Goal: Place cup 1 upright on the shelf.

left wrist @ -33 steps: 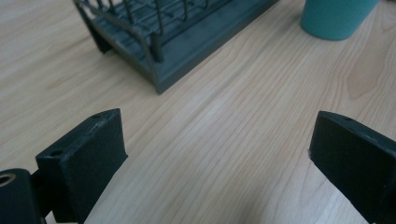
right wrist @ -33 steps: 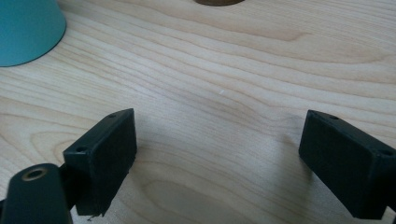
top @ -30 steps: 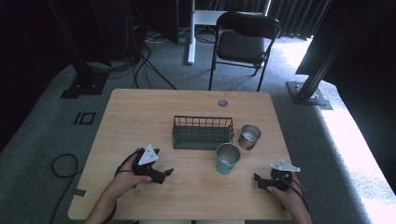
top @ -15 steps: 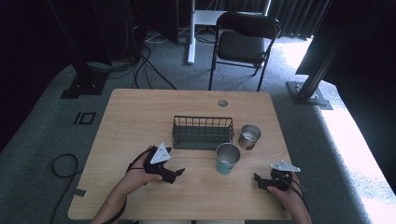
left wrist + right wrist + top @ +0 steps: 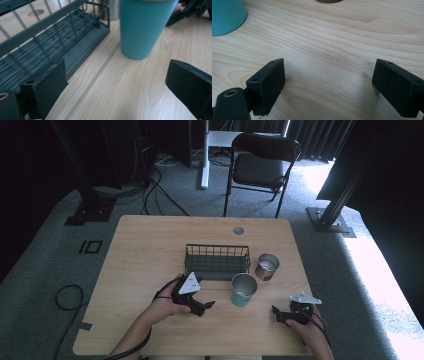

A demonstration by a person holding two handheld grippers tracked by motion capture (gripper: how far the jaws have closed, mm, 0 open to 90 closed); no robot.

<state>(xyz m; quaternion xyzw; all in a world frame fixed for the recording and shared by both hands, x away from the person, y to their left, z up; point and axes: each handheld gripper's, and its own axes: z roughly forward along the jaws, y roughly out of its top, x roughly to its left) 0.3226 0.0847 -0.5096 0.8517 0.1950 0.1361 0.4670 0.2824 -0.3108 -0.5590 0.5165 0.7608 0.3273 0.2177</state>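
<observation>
High view: left tool [image 5: 209, 304], jaws apart, has moved right toward the teal cup [image 5: 243, 290] standing on the desk [image 5: 140, 245] beside the basket [image 5: 217, 261]; a grasp looks near. Right tool [image 5: 278, 316] rests open.

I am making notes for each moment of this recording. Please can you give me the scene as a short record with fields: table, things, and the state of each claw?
surface: wooden table
teal cup: upright, just in front of the wire basket's right end
steel cup: upright, right of the basket
wire basket: dark green, mid table, nothing visible inside
left claw: open, points toward the teal cup, not touching it
right claw: open, low over bare wood at the table's front right
held things: none
</observation>
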